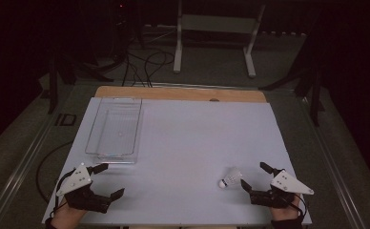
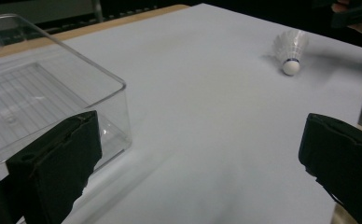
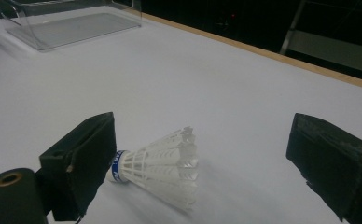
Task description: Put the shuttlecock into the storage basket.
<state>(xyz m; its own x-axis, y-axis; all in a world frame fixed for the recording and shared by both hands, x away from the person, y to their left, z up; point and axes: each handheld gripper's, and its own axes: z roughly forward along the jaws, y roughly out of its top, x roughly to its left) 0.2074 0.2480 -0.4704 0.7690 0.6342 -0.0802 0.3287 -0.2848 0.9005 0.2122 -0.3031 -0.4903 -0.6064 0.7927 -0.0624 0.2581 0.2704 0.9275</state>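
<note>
— Where's the white feathered shuttlecock (image 1: 231, 178)?

— Lower right of the high view, lying on its side on the white bench (image 1: 192, 143), just left of the right tool (image 1: 256, 178). Its jaws gape wide, the cork end beside one jaw.

— The left tool (image 1: 110, 180)?

— Also open and holding nothing, at lower left below the clear plastic tray (image 1: 114, 130).

I see a flat white table (image 1: 192, 143) with a strip of bare light wood along its far edge. A clear, rectangular plastic tray (image 1: 115, 129) sits directly on it near the far left corner, its long side running along the left edge. A white feathered shuttlecock (image 1: 230, 179) with a white cork tip lies on its side near the near right corner, well apart from the tray.
</note>
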